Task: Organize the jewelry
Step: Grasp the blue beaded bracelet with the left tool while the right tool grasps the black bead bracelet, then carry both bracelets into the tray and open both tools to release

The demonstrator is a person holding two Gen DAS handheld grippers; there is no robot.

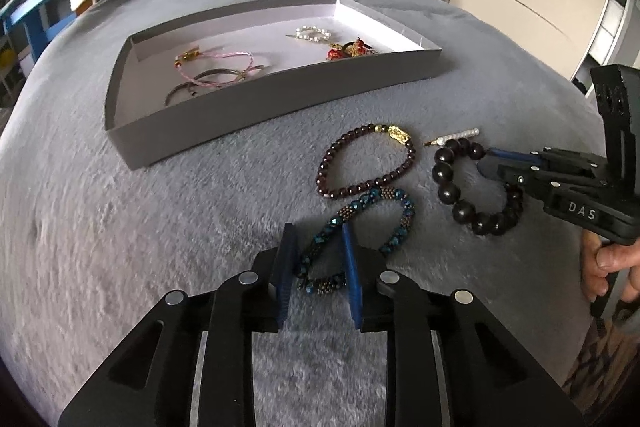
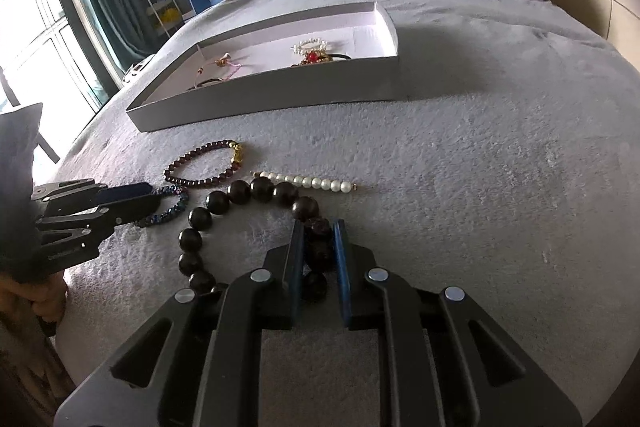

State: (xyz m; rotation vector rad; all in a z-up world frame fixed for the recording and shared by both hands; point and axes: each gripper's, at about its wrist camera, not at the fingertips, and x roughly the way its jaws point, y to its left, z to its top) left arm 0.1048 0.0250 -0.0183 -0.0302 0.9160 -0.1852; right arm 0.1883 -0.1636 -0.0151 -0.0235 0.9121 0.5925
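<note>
The left gripper [image 1: 318, 259] straddles the near arc of the blue beaded bracelet [image 1: 360, 223]. The strand lies between the blue pads, but whether the pads press on it cannot be told; a gap appears on the inner side. The grip is taken at the strand's near edge, probably so that the loop hangs clear once lifted.

The right gripper [image 2: 318, 255] pinches the large dark-bead bracelet [image 2: 224, 223] at its 3 o'clock arc. Both pads bear on one bead, so the hold is a narrow clamp on the string of beads rather than a scoop under it.

Both bracelets rest on the grey blanket [image 2: 480, 187]. The garnet-coloured bracelet [image 2: 204, 163], with its gold charm, lies at 12 o'clock from the blue one, just beside it. The pearl strand [image 2: 308, 181] lies at 12 o'clock from the dark beads, touching them or nearly so.

The grey tray [image 1: 248, 107] stands farther off at 12 o'clock, well apart from the loose pieces. It already contains a pink cord bracelet [image 1: 216, 61], a pearl piece [image 1: 314, 34] and a red-and-gold piece [image 1: 348, 49]. Judged from this, sorting is partly complete, with four pieces left outside the tray.
</note>
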